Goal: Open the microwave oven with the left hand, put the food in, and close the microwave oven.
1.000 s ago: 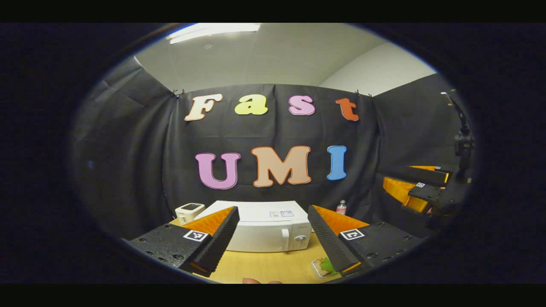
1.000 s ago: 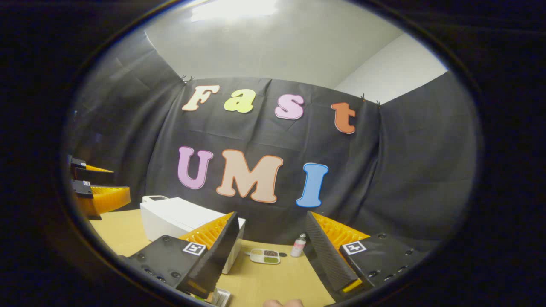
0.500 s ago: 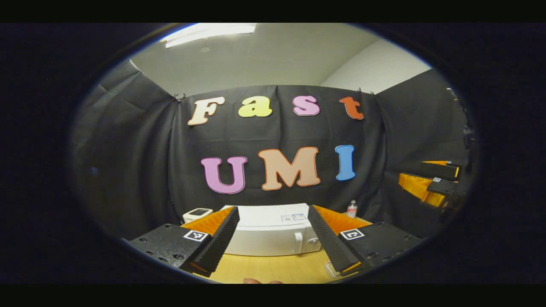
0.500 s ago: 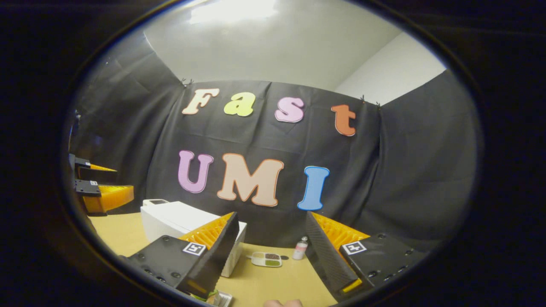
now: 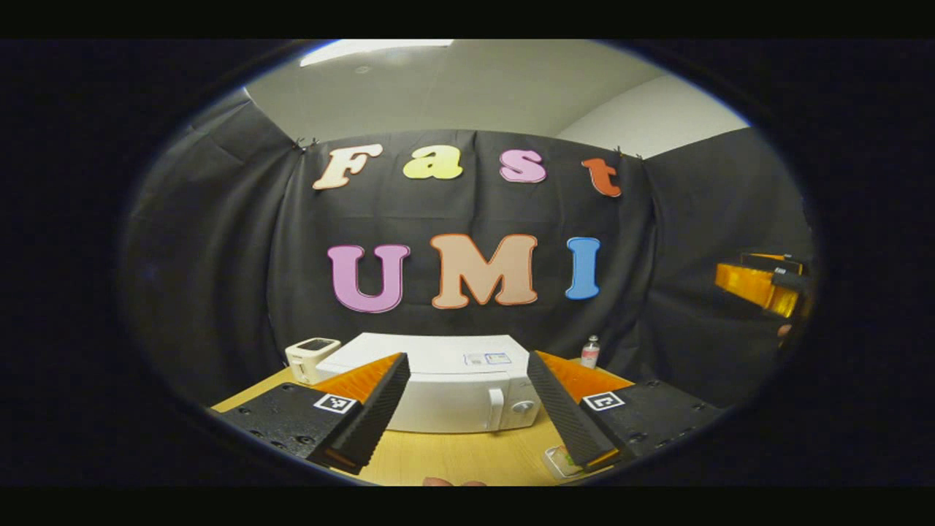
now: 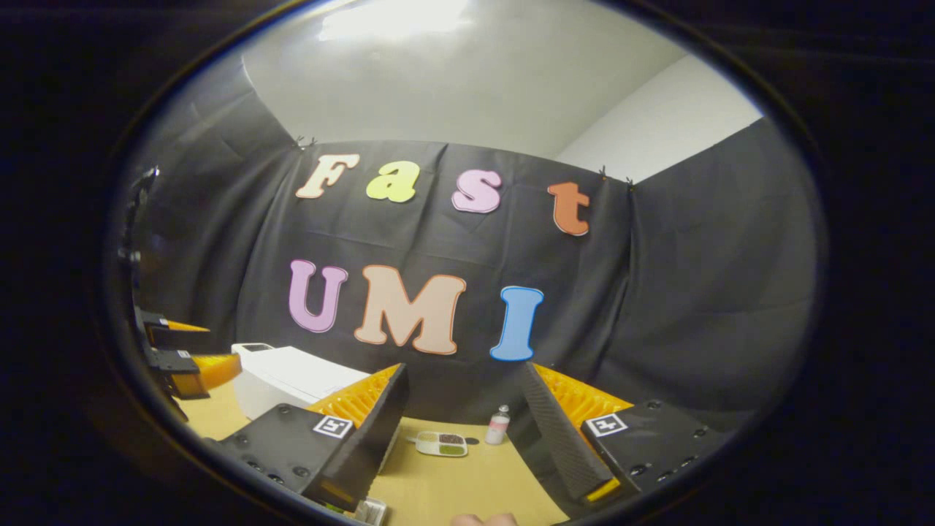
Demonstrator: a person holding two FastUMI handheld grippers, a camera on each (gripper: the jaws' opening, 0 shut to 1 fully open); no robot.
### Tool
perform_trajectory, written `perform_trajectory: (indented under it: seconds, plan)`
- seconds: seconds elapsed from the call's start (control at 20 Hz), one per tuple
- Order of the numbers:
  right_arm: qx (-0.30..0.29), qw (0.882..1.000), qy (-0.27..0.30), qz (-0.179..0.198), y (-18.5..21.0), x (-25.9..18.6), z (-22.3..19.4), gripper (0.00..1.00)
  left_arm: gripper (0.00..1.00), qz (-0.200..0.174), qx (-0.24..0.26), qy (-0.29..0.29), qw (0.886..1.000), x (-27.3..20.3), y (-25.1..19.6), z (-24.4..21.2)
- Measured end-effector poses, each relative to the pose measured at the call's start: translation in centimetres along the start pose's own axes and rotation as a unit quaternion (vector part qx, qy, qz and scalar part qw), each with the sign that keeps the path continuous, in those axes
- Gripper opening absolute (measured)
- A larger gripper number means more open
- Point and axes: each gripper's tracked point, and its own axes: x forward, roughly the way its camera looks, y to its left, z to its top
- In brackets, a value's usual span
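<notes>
microwave (image 5: 453, 394) door closed, left gripper (image 5: 464, 409) spread wide before it

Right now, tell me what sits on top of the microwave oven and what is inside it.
The microwave oven has two small stickers on its flat top, nothing else. Its door is closed, so the inside is hidden.

White microwave (image 5: 445, 391) stands shut on the wooden table; food container (image 5: 561, 460) lies nearer.

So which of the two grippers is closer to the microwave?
Left. The left gripper faces the microwave door head-on, while the right gripper sits off to its right.
</notes>
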Motion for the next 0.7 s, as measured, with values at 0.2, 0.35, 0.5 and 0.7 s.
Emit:
perform_trajectory:
  seconds: [0.2, 0.35, 0.5, 0.7]
  plan:
    - [-0.017, 1.000, 0.014, -0.012, -1.2, -0.6, -0.7, 0.97, 0.97, 0.006, -0.010, 0.051, 0.999, 2.8, 0.6, -6.6]
    - [-0.037, 0.999, 0.021, -0.020, -2.1, -1.2, -0.8, 0.96, 0.96, -0.006, -0.011, 0.104, 0.994, 5.0, -0.3, -12.6]
    - [-0.041, 0.998, 0.040, -0.028, -3.1, -1.8, -1.6, 0.97, 0.95, -0.023, -0.009, 0.149, 0.989, 6.4, -1.0, -16.9]
    - [-0.068, 0.995, 0.064, -0.035, -4.4, -2.8, -2.6, 0.97, 0.94, -0.036, 0.007, 0.168, 0.985, 8.4, -2.3, -19.5]
